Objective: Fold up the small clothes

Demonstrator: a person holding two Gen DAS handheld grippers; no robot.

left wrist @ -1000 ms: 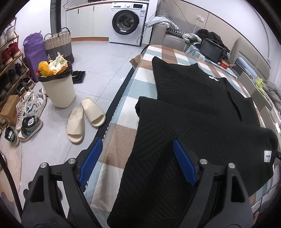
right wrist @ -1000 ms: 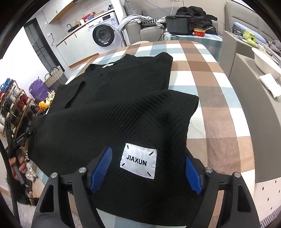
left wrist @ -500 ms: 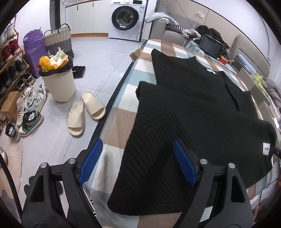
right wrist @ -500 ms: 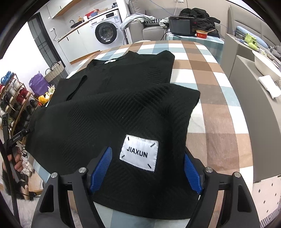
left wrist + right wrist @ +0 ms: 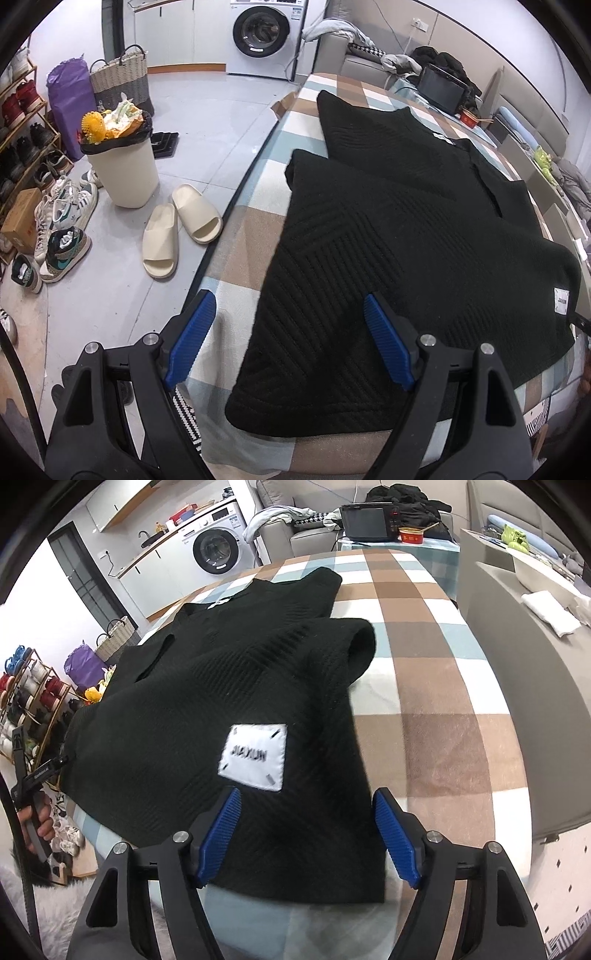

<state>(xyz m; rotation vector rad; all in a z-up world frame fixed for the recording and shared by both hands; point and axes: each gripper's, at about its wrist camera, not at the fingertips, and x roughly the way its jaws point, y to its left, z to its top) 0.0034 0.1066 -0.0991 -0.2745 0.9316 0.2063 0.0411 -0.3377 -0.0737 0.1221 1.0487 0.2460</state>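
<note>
A black knit garment [image 5: 399, 236] lies on the checked table cover [image 5: 251, 229], its lower part folded up over the upper part. It also shows in the right wrist view [image 5: 229, 686], with a white label [image 5: 255, 755] near my side. My left gripper [image 5: 284, 339] is open and empty above the garment's near left corner. My right gripper [image 5: 308, 834] is open and empty above the garment's near right corner, its jaws a little narrower than the left's.
Left of the table stand a full waste bin [image 5: 122, 166], two slippers [image 5: 177, 229] and a shoe rack [image 5: 22, 147]. A washing machine [image 5: 262, 37] is at the back. A grey sofa arm [image 5: 528, 686] runs along the table's right side.
Both grippers have drawn back toward the near table edge, still open. The right gripper's jaws have narrowed a little. The garment has not moved.
</note>
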